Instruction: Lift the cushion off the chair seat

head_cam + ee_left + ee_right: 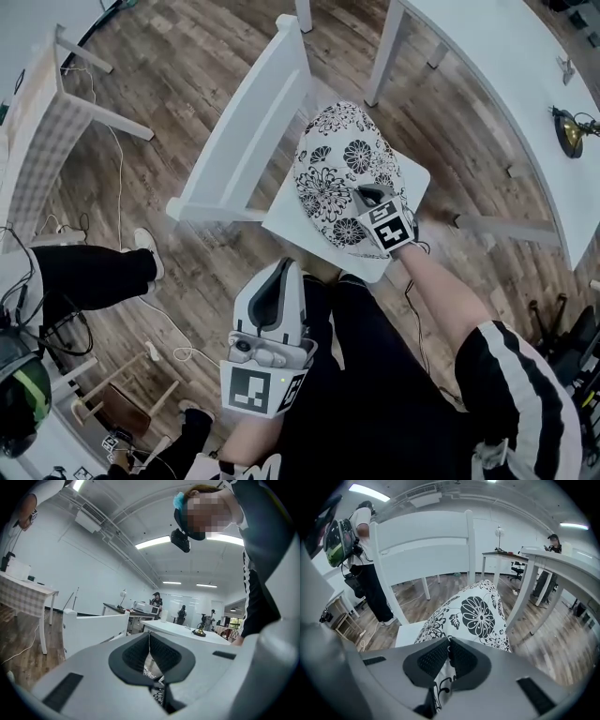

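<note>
- One cushion (342,173), white with black flowers, is over the seat (281,223) of one white chair (246,127); I cannot tell whether its far edge touches the seat.
- Two grippers in view.
- Right gripper (370,199): jaws nearly together, pinching the cushion's near edge between the pads; the fabric bulges up beyond them.
- Left gripper (279,270): jaws pressed together with nothing between them, held near the person's body, apart from the cushion.
- Two tables: one white table (506,56) at right, one checked table (37,122) at left.
</note>
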Demonstrator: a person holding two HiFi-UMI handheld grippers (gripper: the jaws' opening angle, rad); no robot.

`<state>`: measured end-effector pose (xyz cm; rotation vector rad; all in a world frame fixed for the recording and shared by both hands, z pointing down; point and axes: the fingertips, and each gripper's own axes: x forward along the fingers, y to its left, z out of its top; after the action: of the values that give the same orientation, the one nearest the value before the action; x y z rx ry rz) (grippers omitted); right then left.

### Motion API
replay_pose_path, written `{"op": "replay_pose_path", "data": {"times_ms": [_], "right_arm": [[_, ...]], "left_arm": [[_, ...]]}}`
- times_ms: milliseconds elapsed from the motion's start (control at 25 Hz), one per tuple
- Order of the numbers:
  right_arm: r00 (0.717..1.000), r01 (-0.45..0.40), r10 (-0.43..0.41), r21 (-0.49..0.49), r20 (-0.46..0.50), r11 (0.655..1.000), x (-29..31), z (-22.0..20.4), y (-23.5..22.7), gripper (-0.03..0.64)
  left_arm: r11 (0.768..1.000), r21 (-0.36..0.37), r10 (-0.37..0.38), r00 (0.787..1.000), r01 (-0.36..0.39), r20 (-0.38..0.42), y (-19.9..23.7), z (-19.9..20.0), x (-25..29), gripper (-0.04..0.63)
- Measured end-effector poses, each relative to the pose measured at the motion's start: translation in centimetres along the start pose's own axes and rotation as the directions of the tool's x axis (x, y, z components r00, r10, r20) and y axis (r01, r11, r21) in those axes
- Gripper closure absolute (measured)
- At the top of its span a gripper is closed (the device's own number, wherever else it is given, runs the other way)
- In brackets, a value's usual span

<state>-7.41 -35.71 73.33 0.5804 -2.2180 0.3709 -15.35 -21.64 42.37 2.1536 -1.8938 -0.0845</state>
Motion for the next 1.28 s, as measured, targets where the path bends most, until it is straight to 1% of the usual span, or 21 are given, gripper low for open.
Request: {"op": "replay_pose_path", "data": {"times_ms": [120,400,920,1280], "right_arm": [[1.0,0.001,-0.001,0.011,0.025,1.0,-0.9,0.6,-0.3,0.584],[0.999,0.013,-0.014,0.031,0.049,0.999,-2.7,1.5,-1.1,0.586],[0.99,0.041,-0.047,0.052,0.133,0.998,-6.4,4.8,-2.6,0.586],[0.98,0.024,-0.035,0.059,0.194,0.998,-9.5,7.0,-2.3,0.586]], "left_arm": [[1.0,0.007,-0.008,1.0,0.008,0.008,-0.5,0.5,0.4,0.588],[0.999,0.024,-0.027,0.999,0.026,0.026,-1.2,1.7,0.7,0.588],[0.999,0.036,-0.026,0.997,0.023,0.074,-2.3,4.2,1.0,0.588],[0.998,0.054,-0.036,0.993,0.03,0.109,-3.1,6.0,1.2,0.589]]}}
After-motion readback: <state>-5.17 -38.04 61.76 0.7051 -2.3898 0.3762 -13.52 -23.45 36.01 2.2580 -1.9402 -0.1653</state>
